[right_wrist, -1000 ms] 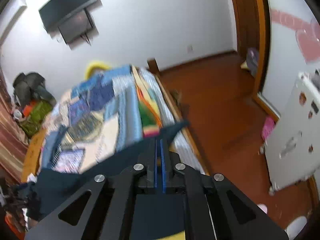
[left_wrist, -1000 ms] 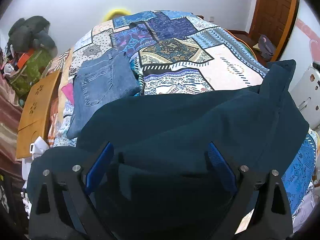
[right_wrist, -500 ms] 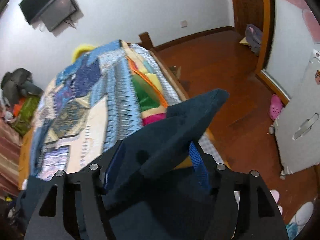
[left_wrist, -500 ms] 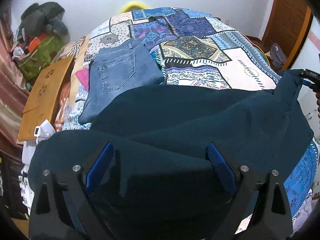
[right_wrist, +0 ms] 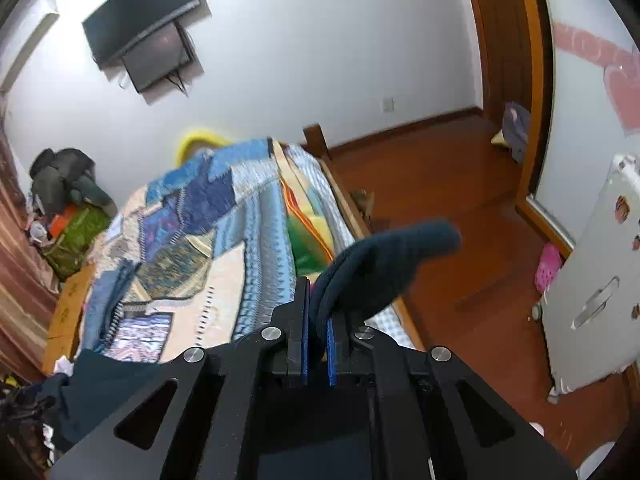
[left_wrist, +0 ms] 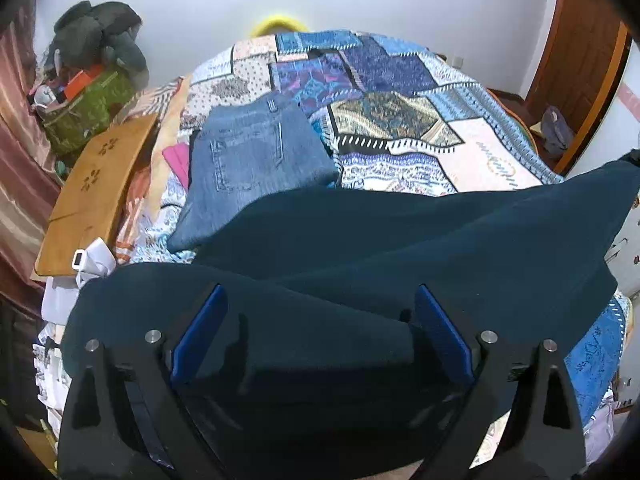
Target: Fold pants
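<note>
Dark teal pants (left_wrist: 400,240) lie spread across the near end of the patchwork bed (left_wrist: 400,120). In the left wrist view my left gripper (left_wrist: 320,292) stands open and wide, its blue pads (left_wrist: 200,328) on either side of a flat stretch of the cloth without pressing it. My right gripper (right_wrist: 318,300) is closing tight on one corner of the pants (right_wrist: 384,264). That corner is pinched between the blue pads, and its tip sticks up past the fingers over the bed's right edge. The rest of the pants trails to the lower left (right_wrist: 112,380).
Folded blue jeans (left_wrist: 256,168) lie on the bed behind the pants. A wooden board (left_wrist: 96,196) and a pile of bags (left_wrist: 88,80) flank the bed's left side. To the right are wooden floor (right_wrist: 440,184), a white appliance (right_wrist: 592,280) and a pink shoe (right_wrist: 548,264).
The right gripper opened around the pants corner, then shut on it again, now pinching more cloth. The pants' right corner sits higher. The left gripper stayed open.
</note>
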`<action>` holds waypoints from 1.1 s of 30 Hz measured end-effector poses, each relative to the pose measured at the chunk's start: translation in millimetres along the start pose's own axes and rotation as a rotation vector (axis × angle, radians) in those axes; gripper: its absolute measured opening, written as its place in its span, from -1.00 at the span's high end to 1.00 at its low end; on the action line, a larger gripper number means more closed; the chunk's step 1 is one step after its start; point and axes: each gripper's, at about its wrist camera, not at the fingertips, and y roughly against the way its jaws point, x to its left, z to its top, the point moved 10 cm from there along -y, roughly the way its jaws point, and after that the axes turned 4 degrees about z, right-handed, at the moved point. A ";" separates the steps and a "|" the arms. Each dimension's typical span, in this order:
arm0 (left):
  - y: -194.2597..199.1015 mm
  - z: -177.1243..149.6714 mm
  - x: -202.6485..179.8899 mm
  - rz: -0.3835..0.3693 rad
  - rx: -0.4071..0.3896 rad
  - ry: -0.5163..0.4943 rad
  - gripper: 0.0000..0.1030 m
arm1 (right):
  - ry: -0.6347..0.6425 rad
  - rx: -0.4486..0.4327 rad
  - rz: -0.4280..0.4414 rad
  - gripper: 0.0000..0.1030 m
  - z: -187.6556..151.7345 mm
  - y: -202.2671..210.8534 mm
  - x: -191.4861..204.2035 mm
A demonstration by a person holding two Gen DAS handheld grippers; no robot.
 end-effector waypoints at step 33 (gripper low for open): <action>55.7 -30.3 171.9 0.156 -0.108 0.269 -0.89 | 0.124 0.058 -0.081 -0.20 -84.6 25.6 74.1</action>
